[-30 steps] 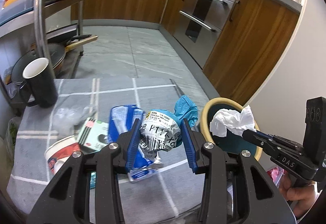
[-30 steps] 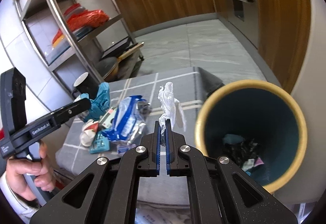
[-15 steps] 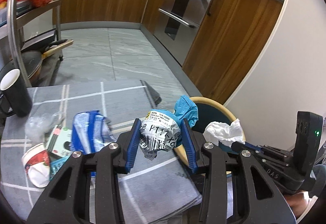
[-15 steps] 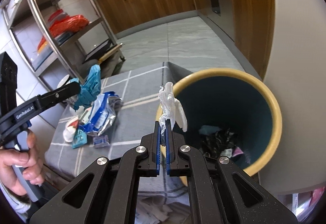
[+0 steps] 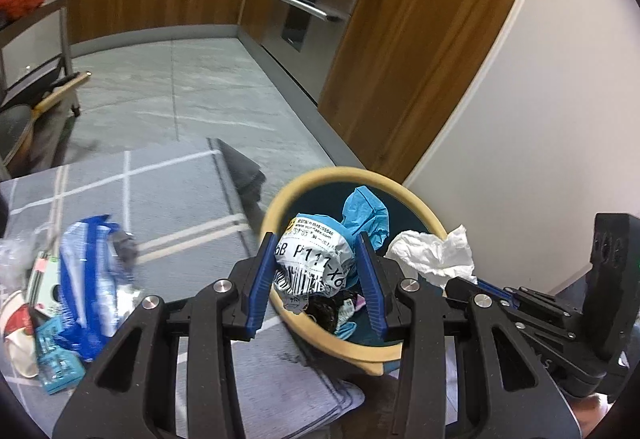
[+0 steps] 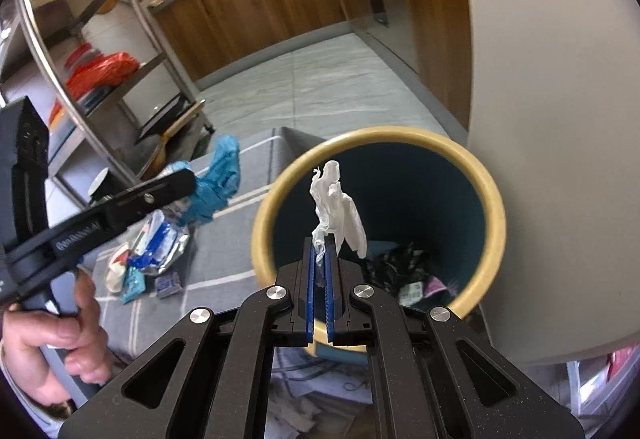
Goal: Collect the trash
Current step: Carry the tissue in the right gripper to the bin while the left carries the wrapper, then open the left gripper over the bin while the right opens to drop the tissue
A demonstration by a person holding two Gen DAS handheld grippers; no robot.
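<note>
1. Blue-padded, the left tool [image 5: 316,271] is clamped on a crumpled white parcel wrapper [image 5: 314,263] printed with black letters and a barcode, with a blue glove-like scrap [image 5: 366,215] bunched behind it at 1 o'clock.
2. In the left wrist view, the wrapper hangs over the mouth of the bin [image 5: 276,207], a round tub with a pale yellow rim and dark teal inside, near the rim's 9 o'clock side.
3. The right tool [image 6: 319,251] has its two blue pads almost together, pinching the lower end of a white tissue [image 6: 336,207] that stands upright from them.
4. In the right wrist view, the tissue sits over the bin's [image 6: 496,223] opening, toward 9 o'clock of its centre.
5. Dark and pale scraps [image 6: 404,271] already lie at the bottom of the bin.
6. A grey cloth with white lines covers the desk [image 5: 172,199], which lies at 9 o'clock of the bin.
7. On the desk, a blue and white foil packet [image 5: 86,271] lies among other litter; a small teal box [image 5: 60,363] is at its 7 o'clock, and the two are touching.
8. A metal shelf rack [image 6: 100,51] stands beyond the desk, holding a red bag [image 6: 104,69].
</note>
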